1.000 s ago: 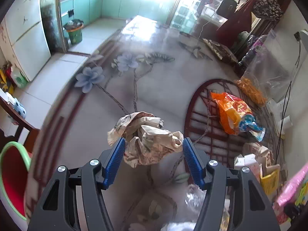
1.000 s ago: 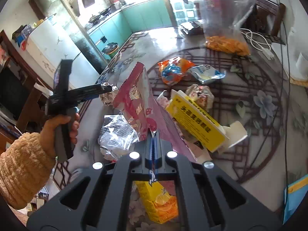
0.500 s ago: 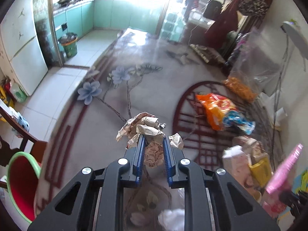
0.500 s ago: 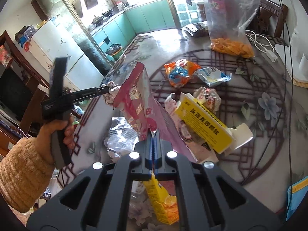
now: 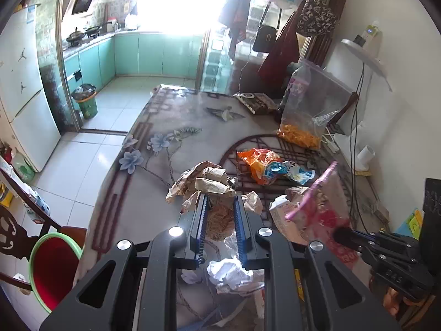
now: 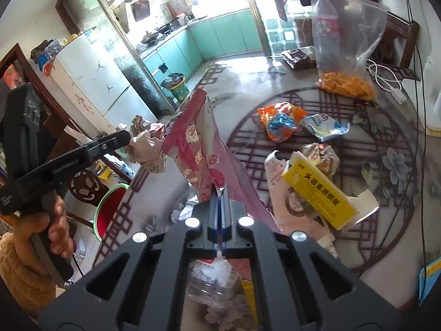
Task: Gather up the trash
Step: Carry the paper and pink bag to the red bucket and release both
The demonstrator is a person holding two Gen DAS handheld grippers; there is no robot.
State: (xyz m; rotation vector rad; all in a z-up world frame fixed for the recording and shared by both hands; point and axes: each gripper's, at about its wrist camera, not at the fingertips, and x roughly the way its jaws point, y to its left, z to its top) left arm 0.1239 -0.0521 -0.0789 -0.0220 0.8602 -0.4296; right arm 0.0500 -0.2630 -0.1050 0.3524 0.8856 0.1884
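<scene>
My left claw point(image 5: 220, 207), spread a second ago, now pinches the crumpled paper wad point(image 5: 209, 184), apparently lifted off the table point(image 5: 193, 127); my right claw point(image 6: 220, 201) stays clenched on the pink bag point(image 6: 198, 138).

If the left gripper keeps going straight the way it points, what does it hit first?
Likely nothing nearby. The left gripper, shut on the crumpled brown paper, is lifted and points across the bare patterned table. The orange wrapper lies right of that line; depth is unclear.

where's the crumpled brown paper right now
The crumpled brown paper is pinched in the left gripper, lifted above the table's left edge, just left of the pink bag held by the right gripper.
</scene>
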